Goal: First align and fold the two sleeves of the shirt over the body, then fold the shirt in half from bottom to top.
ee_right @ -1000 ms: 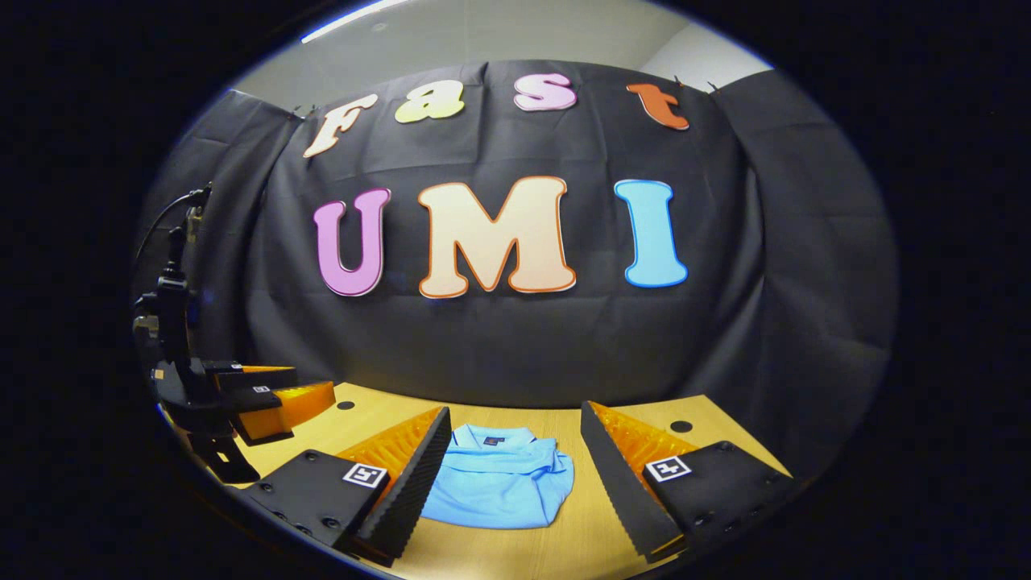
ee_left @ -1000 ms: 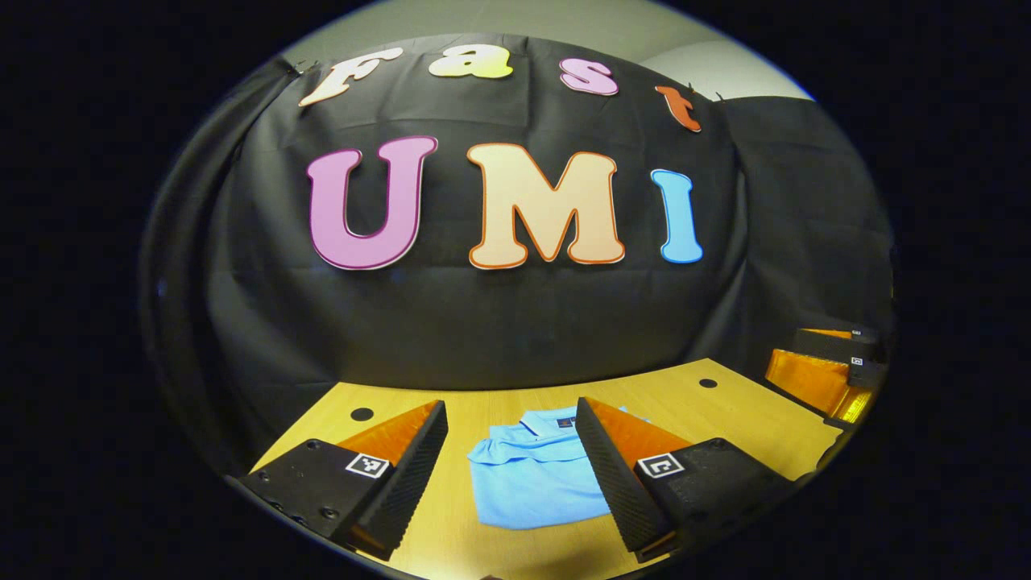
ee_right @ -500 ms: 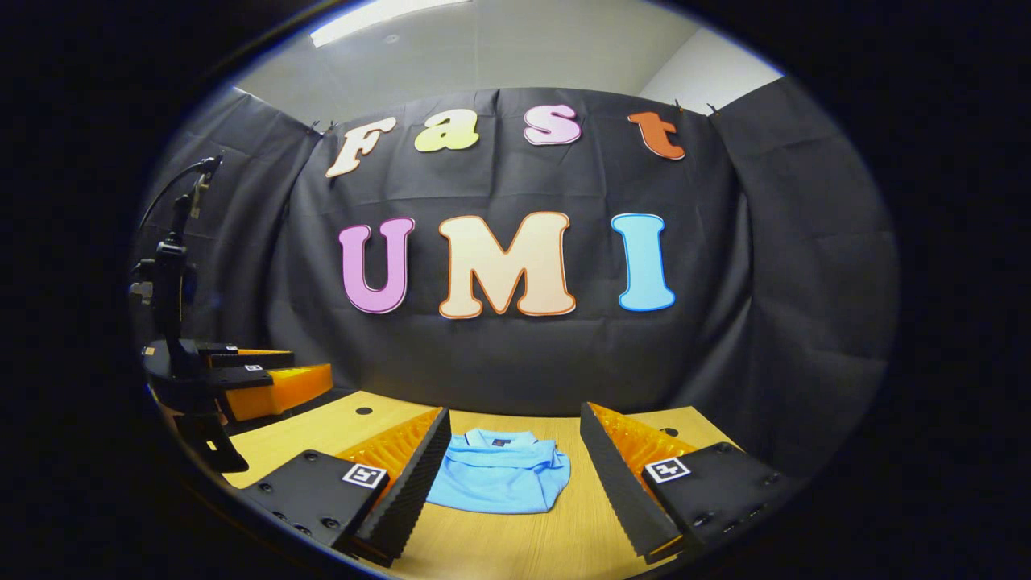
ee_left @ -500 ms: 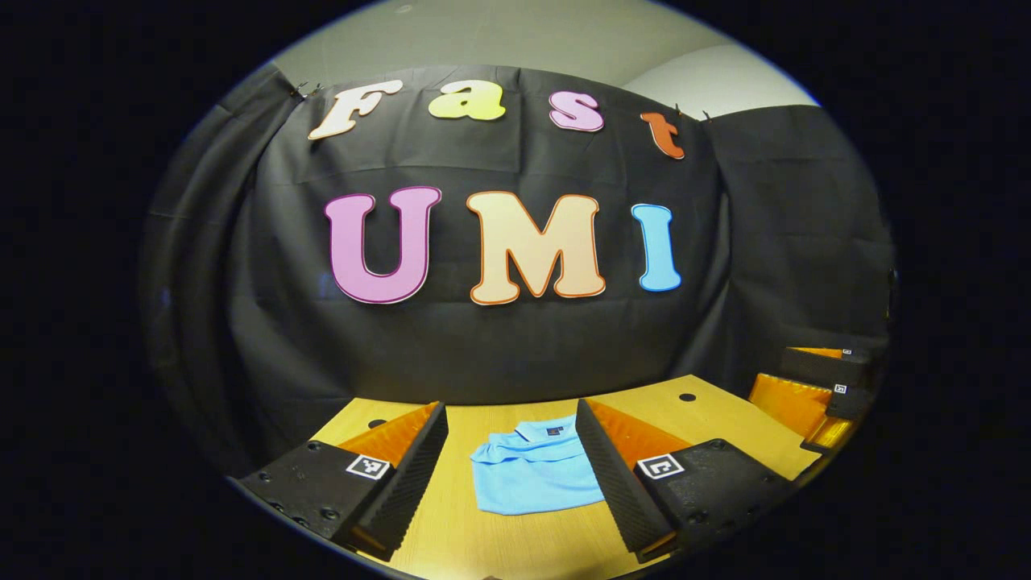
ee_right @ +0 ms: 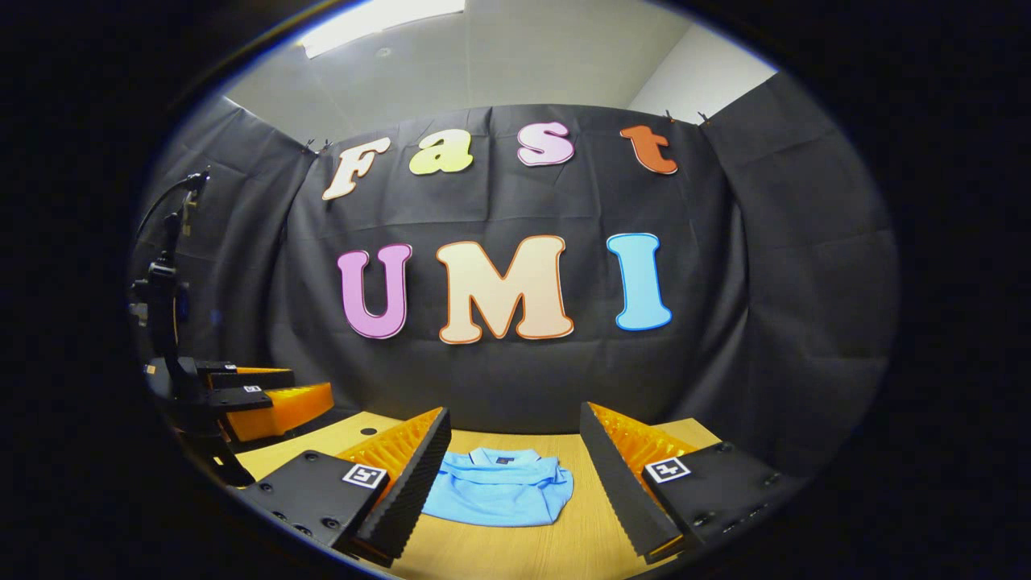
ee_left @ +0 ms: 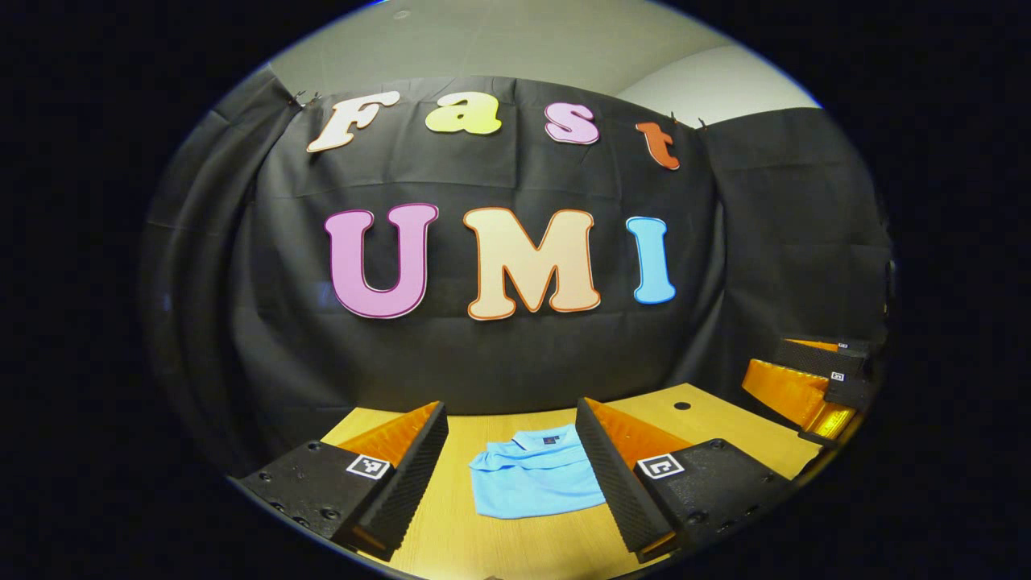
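I see the blue shirt [ee_left: 538, 482] already folded into a compact stack, collar toward the black cloth wall [ee_left: 515, 346], lying flat on the wooden table [ee_left: 709, 419]. My left gripper [ee_left: 511, 467] hangs above the table with its 2 fingers spread wide, grasping nothing, shirt framed between them farther off. My right gripper [ee_right: 515, 471] is likewise released, fingers apart, clear of the shirt [ee_right: 499, 491]. In the right gripper view the left gripper [ee_right: 266, 395] sits off to the side near the table [ee_right: 515, 556] edge.
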`<state>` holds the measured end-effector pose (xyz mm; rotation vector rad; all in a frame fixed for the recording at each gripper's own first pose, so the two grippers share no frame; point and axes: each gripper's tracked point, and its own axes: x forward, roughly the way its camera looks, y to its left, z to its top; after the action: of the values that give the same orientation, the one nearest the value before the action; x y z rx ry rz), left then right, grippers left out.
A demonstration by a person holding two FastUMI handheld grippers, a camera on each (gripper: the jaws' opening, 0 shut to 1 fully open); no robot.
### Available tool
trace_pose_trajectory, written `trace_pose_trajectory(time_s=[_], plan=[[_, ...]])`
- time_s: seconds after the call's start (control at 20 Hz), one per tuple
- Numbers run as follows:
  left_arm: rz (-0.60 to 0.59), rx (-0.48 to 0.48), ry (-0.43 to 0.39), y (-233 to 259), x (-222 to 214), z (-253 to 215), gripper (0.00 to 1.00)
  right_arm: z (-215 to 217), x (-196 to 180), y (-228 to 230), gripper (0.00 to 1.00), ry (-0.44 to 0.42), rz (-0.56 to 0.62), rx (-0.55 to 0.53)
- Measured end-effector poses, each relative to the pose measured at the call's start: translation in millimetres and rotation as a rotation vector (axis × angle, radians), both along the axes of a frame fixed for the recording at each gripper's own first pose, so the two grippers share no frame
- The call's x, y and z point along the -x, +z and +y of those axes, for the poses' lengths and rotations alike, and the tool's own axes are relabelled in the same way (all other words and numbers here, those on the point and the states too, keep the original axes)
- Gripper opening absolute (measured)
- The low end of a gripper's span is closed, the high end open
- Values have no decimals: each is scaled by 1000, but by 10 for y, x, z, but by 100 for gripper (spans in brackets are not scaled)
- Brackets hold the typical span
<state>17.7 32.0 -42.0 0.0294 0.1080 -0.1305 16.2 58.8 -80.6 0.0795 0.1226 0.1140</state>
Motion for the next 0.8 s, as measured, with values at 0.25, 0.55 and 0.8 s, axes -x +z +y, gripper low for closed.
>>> trace_pose_trajectory(time_s=[0.25,0.55,0.8], plan=[[12,12,-8,20,-29,-10,95,133,-25,45,100,39,-11,25],[27,30,25,-14,-57,124,95,116,-37,59,100,23,-14,6],[4,56,30,107,-98,143,95,86,-34,88,99,8,-15,39]])
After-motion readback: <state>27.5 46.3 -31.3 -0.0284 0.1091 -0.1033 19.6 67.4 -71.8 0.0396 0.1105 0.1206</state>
